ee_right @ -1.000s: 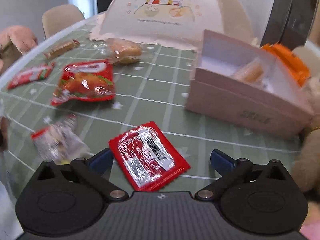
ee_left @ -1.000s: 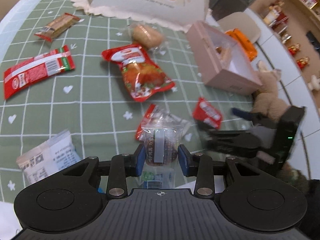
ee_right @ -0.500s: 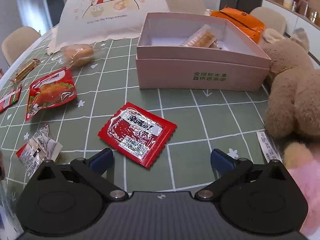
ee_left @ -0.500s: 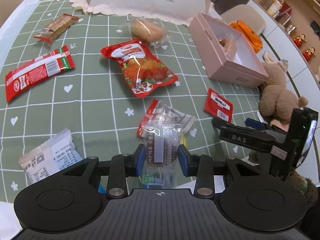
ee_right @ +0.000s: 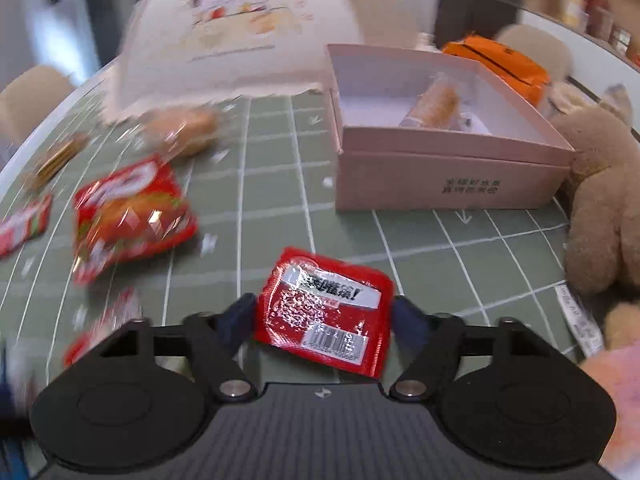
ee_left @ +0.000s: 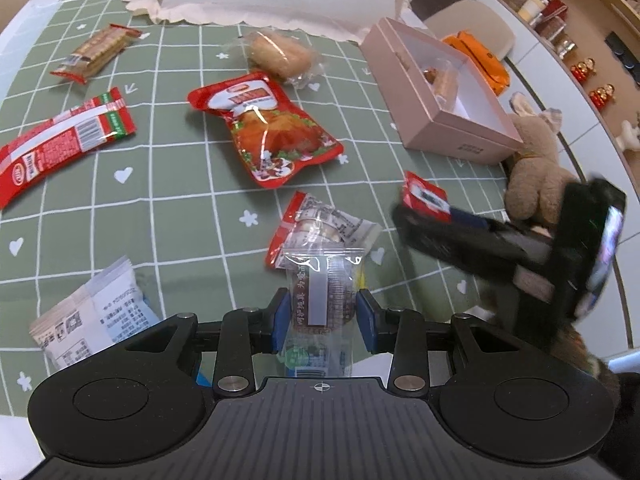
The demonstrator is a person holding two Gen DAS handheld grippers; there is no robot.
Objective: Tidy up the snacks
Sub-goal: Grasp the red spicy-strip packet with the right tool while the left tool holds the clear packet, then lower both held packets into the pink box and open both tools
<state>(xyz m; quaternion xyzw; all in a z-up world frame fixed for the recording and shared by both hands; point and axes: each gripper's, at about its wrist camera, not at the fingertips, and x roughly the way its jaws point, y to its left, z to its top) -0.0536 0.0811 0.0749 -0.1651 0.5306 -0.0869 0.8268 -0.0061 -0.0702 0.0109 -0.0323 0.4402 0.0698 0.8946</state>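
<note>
My left gripper (ee_left: 322,316) is shut on a brown pastry in a clear wrapper (ee_left: 320,300), held upright above the green checked tablecloth (ee_left: 180,208). My right gripper (ee_right: 322,312) has its jaws closing, and both pads touch the side edges of a small red sachet (ee_right: 326,312), which buckles slightly. In the left wrist view the right gripper (ee_left: 432,212) shows blurred, with the red sachet (ee_left: 424,196) at its tips. The open pink box (ee_right: 452,176) stands beyond it with a wrapped biscuit (ee_right: 434,106) inside.
On the cloth lie a red chicken-leg pouch (ee_left: 272,132), a wrapped bun (ee_left: 280,56), a long red sausage pack (ee_left: 60,140), a cracker pack (ee_left: 96,52), a white pack (ee_left: 92,320) and a red-and-white snack (ee_left: 320,228). A plush bear (ee_left: 536,176) sits right of the box.
The right gripper's jaws went from wide apart to narrow around the red sachet, and the gripper rolled. The left gripper kept still with its pastry.
</note>
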